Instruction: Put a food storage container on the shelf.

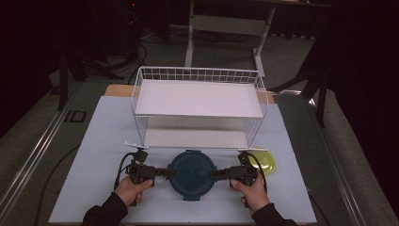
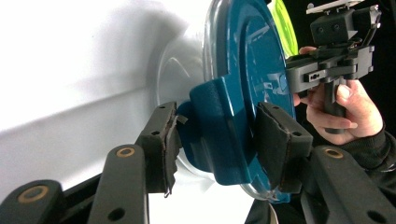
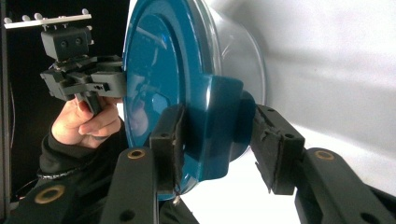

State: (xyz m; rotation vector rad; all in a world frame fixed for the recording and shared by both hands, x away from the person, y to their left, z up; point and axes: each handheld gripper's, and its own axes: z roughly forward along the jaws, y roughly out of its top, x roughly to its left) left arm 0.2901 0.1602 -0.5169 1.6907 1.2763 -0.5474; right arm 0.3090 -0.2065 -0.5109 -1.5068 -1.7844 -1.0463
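Note:
A round clear container with a dark teal lid (image 1: 192,174) sits on the white mat, just in front of the rack. My left gripper (image 1: 170,173) comes in level from the left, and its pads are closed on the lid's left side clip (image 2: 219,135), one pad on top and one beneath. From the right, my right gripper (image 1: 214,174) is shut the same way on the opposite clip (image 3: 217,126). A hand holds each gripper by its handle. In the left gripper view the right gripper's body (image 2: 327,65) shows beyond the lid.
A white two-tier wire rack (image 1: 197,99) stands directly behind the container. A yellow-green round disc (image 1: 267,162) lies flat behind the right gripper. The white mat (image 1: 103,141) covers the table, and a desk frame (image 1: 226,28) stands on the floor beyond.

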